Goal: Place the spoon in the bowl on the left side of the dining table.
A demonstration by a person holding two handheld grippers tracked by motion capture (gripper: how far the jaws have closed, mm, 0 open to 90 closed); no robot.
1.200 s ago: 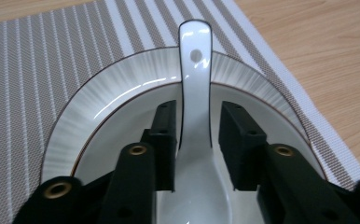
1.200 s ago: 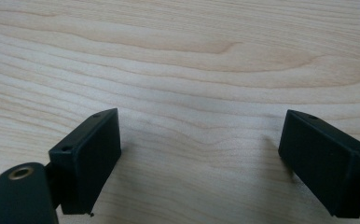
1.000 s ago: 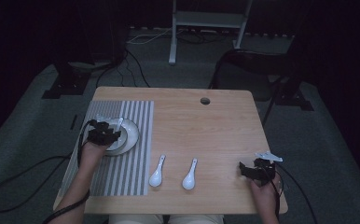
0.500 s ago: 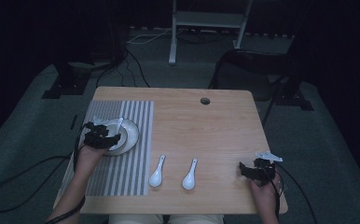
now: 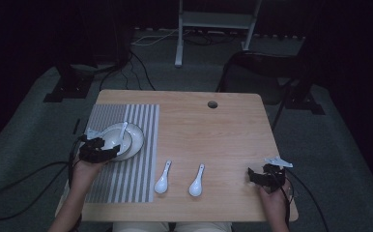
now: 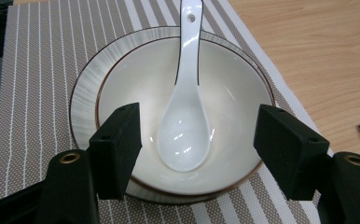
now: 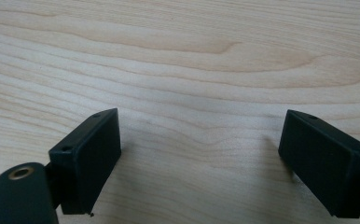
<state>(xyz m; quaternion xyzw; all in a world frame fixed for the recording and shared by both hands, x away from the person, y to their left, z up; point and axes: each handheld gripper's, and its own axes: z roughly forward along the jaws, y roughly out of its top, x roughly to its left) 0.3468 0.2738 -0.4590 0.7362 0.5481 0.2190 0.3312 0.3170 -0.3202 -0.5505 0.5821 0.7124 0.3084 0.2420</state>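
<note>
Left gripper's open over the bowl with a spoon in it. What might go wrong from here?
1. The spoon lies loose in the bowl, handle over the far rim; bumping it may tip it out.
2. The left gripper has its jaws open over the near rim; closing could shove the bowl across the striped mat.

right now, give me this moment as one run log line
left gripper: open over bowl | spoon in bowl | right gripper: open over bare table | two spoons loose

Spoon (image 6: 185, 112) in bowl (image 6: 243, 88), bowl on plate (image 5: 137, 137), plate on mat (image 5: 143, 121) at table's (image 5: 223, 130) left; two more spoons (image 5: 162, 177) (image 5: 196, 181) side by side right of mat, near front edge.
</note>
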